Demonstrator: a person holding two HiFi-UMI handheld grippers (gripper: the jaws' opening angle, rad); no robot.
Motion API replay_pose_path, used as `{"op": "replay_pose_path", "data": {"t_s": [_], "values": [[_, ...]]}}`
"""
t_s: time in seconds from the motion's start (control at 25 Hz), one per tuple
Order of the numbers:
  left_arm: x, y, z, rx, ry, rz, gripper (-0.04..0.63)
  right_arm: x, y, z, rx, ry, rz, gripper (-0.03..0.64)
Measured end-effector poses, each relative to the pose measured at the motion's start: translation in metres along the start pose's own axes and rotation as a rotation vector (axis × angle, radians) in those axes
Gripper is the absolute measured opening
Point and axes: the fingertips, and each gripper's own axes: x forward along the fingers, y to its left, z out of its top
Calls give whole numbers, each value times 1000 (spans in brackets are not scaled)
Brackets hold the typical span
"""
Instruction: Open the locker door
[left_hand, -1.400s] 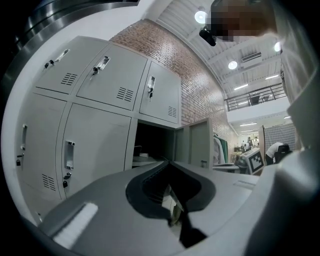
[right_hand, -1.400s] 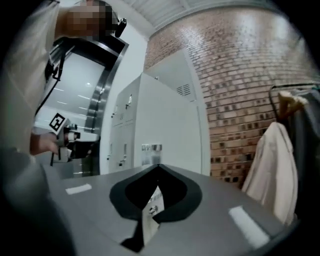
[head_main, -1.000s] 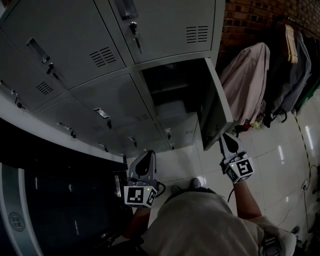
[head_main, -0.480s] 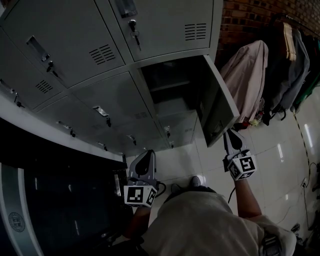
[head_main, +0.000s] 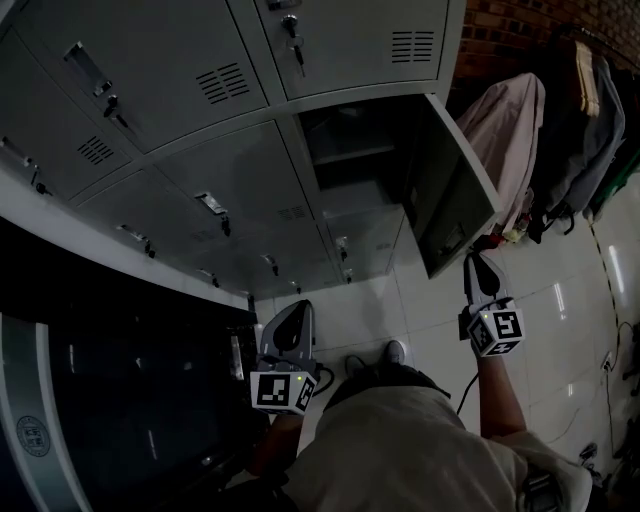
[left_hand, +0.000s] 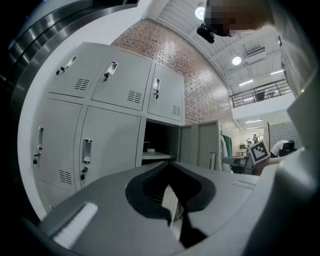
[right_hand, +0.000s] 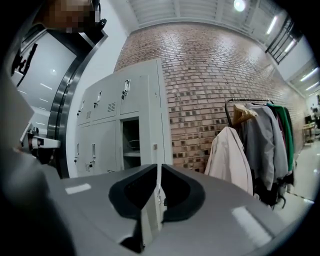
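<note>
**Locker door open, right fingers on its free edge**

- Locker door (head_main: 455, 190) is swung well out from the locker bank (head_main: 200, 190). It hangs on hinges at the right side of its compartment (head_main: 350, 150), in the rightmost column.
- Door's long axis is upright. The panel stands roughly square to the locker front, free edge pointing out into the room toward me.
- In the right gripper view I see the door almost edge-on, a thin upright strip. The left gripper view shows its inner face, off to the right of the dark opening.
- Right gripper (head_main: 478, 262) is level at the lower part of that free edge. Its fingers are nearly together with the edge in the slit between them, pads against both faces as far as I can see. They have just been easing apart.
- Left gripper (head_main: 297, 306) is held low and well apart from the door, in front of the lower lockers. Its fingers are pressed together with nothing between them.
- A shelf shows inside the compartment.
- Jackets (head_main: 505, 140) hang on a rack against the brick wall (head_main: 500, 30), right of the door.
- Glossy tiled floor (head_main: 560, 300) is below.
</note>
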Motion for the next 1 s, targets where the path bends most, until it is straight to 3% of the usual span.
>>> {"op": "replay_pose_path", "data": {"t_s": [0.2, 0.48, 1.0], "values": [[-17, 8, -6, 8, 8, 26, 83, -14, 14, 0, 4, -11, -19, 17], [-38, -10, 14, 39, -24, 47, 83, -34, 34, 18, 9, -30, 32, 26], [-93, -150, 27, 44, -32, 106, 83, -156, 23, 60, -17, -42, 199, 38]]}}
